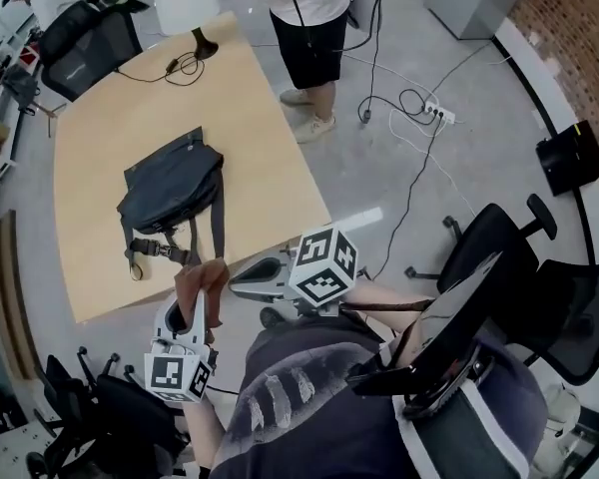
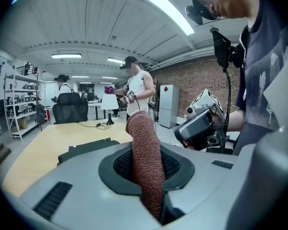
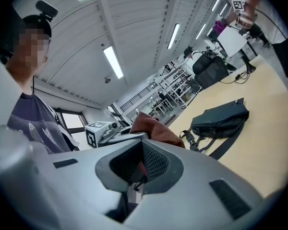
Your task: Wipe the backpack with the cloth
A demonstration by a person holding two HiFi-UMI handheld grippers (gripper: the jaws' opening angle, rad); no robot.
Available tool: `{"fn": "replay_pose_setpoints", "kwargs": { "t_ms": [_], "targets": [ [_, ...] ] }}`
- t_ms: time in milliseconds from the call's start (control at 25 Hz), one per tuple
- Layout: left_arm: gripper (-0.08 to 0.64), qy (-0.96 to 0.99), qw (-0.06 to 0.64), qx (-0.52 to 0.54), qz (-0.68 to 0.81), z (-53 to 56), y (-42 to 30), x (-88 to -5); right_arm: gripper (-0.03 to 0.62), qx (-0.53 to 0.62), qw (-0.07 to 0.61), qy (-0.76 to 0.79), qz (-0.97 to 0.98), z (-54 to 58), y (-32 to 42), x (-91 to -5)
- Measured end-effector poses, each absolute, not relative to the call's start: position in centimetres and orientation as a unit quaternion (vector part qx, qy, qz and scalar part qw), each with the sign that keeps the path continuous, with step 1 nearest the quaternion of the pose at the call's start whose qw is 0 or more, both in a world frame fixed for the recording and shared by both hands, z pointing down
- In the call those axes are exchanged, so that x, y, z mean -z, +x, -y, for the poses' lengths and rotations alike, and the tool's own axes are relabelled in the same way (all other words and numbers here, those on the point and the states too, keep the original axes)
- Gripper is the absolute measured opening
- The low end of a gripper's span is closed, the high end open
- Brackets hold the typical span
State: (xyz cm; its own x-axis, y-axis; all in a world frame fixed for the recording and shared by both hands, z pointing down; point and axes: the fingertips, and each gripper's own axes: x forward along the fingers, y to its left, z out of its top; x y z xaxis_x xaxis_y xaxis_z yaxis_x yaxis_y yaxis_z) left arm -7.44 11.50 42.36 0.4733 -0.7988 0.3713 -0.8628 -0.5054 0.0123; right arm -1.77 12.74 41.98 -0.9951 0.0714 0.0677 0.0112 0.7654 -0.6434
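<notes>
While the dark backpack (image 1: 173, 190) lies flat on the wooden table (image 1: 265, 143), in the half nearer the person wearing the camera, with its straps (image 1: 218, 218) trailing toward the near edge, nothing's actually touching it. The reddish-brown cloth (image 2: 145, 147) is up in the left tongs (image 2: 146, 176), which are pinching its lower end so the rest sticks up out of them like a fat roll. From the head view, the cloth sits right about at the table's near edge, close to the strap ends but clear of the bag. The right tongs (image 3: 142, 166) are pressed together with nothing in them and sit just beside the cloth on its right, tips aimed at it.

Further out, a lamp (image 1: 185, 6) with a white shade stands by the far right corner, its cable looped on the tabletop. A person (image 1: 309, 23) in a white top and dark shorts stands just off that corner. There's also a black office chair (image 1: 85, 43) behind the far edge and a power strip (image 1: 439, 113) on the floor.
</notes>
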Motion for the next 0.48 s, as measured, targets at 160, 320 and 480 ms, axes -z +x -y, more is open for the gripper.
{"fn": "replay_pose_setpoints", "kwargs": {
  "t_ms": [160,320,480],
  "targets": [
    [0.058,0.86,0.078,-0.163,0.478,-13.8,-6.5,-41.8,0.003,-0.341,0.039,-0.026,0.939,-15.2,-2.0,-41.6],
    [0.058,0.866,0.076,-0.155,0.47,-18.4,-7.0,-41.5,0.003,-0.336,0.045,-0.029,0.94,-19.6,-3.8,-41.3],
    [0.058,0.871,0.078,-0.143,0.463,-24.7,-8.6,-41.4,0.003,-0.329,0.049,-0.038,0.942,-25.3,-6.9,-40.9]
  ]
}}
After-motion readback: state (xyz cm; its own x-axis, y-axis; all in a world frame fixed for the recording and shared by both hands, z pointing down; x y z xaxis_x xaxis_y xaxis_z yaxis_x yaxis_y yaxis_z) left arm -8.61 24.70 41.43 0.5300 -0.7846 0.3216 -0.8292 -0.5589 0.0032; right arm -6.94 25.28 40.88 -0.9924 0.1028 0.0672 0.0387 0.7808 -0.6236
